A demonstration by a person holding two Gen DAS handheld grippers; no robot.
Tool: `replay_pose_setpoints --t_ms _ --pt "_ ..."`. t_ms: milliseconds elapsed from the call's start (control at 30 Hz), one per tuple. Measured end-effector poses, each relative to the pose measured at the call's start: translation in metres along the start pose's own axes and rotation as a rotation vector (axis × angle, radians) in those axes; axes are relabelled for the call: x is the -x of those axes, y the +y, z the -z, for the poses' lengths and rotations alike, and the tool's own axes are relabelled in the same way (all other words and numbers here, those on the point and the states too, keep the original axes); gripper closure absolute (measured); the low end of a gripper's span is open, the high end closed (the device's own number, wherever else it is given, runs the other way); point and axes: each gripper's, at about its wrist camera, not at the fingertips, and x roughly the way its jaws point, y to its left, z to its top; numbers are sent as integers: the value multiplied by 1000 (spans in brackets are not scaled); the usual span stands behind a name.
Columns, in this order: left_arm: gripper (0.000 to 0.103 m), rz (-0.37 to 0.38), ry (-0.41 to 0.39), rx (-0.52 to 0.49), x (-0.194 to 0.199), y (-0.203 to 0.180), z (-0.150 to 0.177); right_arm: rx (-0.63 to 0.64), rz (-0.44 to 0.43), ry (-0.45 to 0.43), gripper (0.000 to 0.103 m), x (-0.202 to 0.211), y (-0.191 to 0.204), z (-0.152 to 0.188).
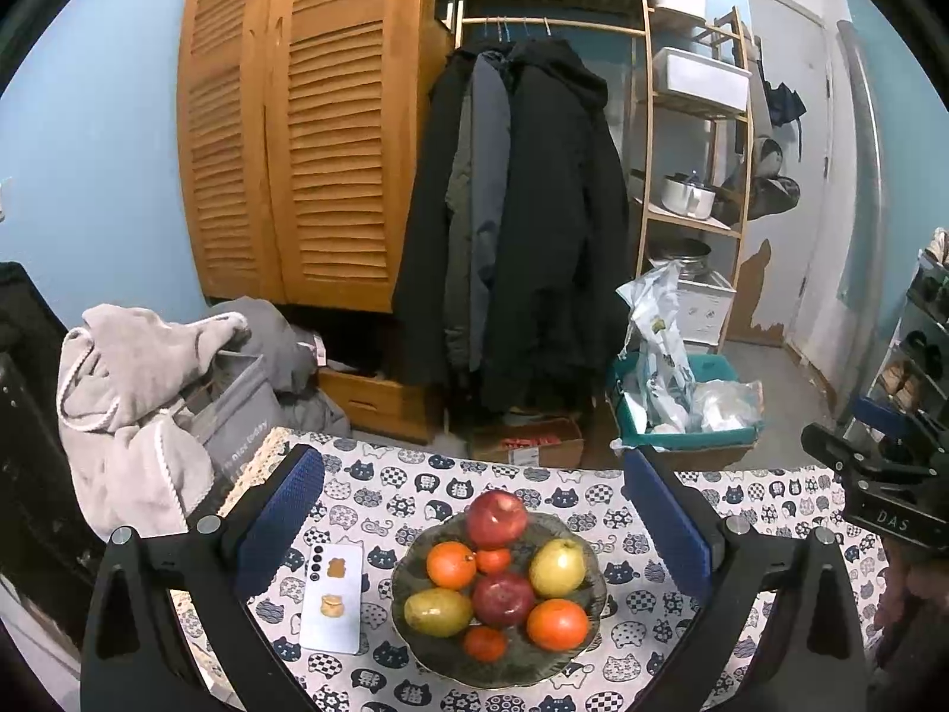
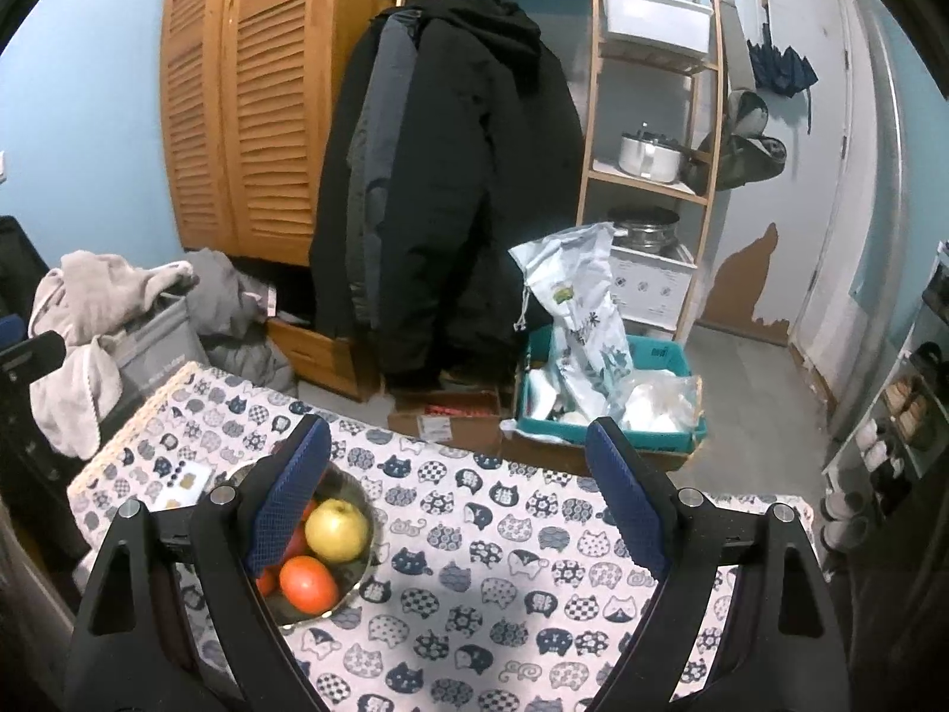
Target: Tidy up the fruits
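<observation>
A dark glass bowl [image 1: 415, 647] sits on the cat-print tablecloth and holds two red apples [image 1: 497, 517], two yellow-green pears [image 1: 557, 566], two oranges [image 1: 451, 563] and small tangerines [image 1: 485, 642]. My left gripper [image 1: 474, 510] hovers above the bowl, jaws wide apart, nothing between them. In the right wrist view the bowl [image 2: 356, 584] lies at the lower left, partly hidden behind the left finger; a pear [image 2: 337, 529] and an orange [image 2: 308, 584] show. My right gripper [image 2: 457, 492] is open over bare tablecloth to the right of the bowl. The right gripper's black body [image 1: 884, 492] shows at the left view's right edge.
A white phone [image 1: 332, 599] lies flat just left of the bowl. The table's far edge [image 1: 474, 454] drops to a floor with a cardboard box [image 1: 528, 442] and a teal bin of bags [image 1: 682, 397]. A laundry pile [image 1: 136, 403] stands at the table's left.
</observation>
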Motion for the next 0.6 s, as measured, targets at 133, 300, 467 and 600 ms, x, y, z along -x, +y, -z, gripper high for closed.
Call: replay_pose_setpoints --t_ms 133,300,467,600 --pt "1 -7 2 0 -1 -1 0 10 12 -8 17 1 0 0" --pt "1 -6 4 0 -1 -1 -1 12 10 -7 17 1 1 0" --pt "1 -11 -6 -5 0 -2 -1 13 10 -5 17 1 2 0" --pt "1 -9 -6 -6 1 -3 1 14 13 -4 17 2 2 0"
